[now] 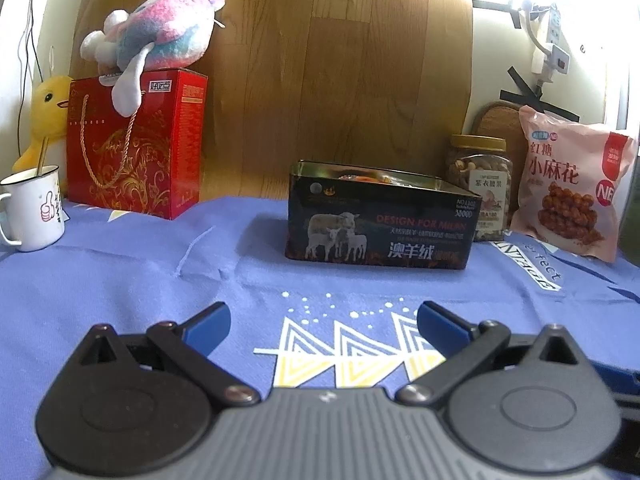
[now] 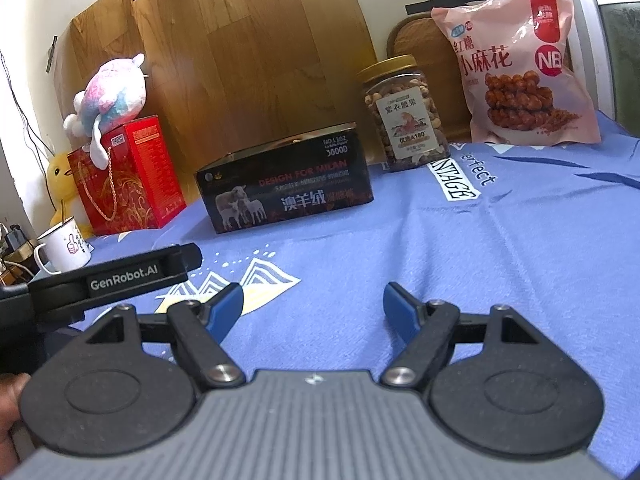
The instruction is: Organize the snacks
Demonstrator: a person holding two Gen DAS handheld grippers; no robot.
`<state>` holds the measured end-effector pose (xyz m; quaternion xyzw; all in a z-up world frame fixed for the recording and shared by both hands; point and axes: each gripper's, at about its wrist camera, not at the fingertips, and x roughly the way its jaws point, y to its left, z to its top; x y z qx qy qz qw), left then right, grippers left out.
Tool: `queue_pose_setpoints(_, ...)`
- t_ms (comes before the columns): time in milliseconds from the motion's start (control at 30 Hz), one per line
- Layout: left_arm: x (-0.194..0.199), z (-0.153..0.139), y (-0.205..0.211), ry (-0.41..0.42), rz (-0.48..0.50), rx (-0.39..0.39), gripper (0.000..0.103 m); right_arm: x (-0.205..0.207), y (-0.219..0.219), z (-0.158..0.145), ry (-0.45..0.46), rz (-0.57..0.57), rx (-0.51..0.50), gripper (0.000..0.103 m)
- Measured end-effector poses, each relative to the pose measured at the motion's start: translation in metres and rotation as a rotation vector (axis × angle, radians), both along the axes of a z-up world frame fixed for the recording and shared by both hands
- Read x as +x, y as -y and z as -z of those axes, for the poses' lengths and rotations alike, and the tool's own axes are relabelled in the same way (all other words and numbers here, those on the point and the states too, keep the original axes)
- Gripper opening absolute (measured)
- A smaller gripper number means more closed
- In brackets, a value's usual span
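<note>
A black open tin box (image 1: 378,220) with sheep pictures stands on the blue cloth; orange items show inside it. It also shows in the right wrist view (image 2: 288,190). A clear nut jar (image 1: 480,184) with a gold lid stands to its right, also in the right wrist view (image 2: 400,114). A pink snack bag (image 1: 572,184) leans at the far right, also in the right wrist view (image 2: 520,68). My left gripper (image 1: 323,324) is open and empty above the cloth, well short of the box. My right gripper (image 2: 313,306) is open and empty, near the front.
A red gift box (image 1: 136,144) with a plush toy (image 1: 156,36) on top stands at the back left, beside a yellow duck toy (image 1: 46,116) and a white mug (image 1: 34,208). A wood panel (image 1: 320,60) backs the table. The left gripper's body (image 2: 120,276) shows at the right view's left.
</note>
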<state>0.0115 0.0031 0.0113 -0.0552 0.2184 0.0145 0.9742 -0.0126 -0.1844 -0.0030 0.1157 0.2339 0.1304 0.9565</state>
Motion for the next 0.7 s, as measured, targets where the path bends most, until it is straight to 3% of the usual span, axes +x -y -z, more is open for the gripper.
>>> queue_pose_setpoints(700, -0.0010, -0.0012, -0.0030, 0.001, -0.056, 0.007, 0.103, -0.0039, 0.0015, -0.0011, 0.026, -0.041, 0.023, 0.079)
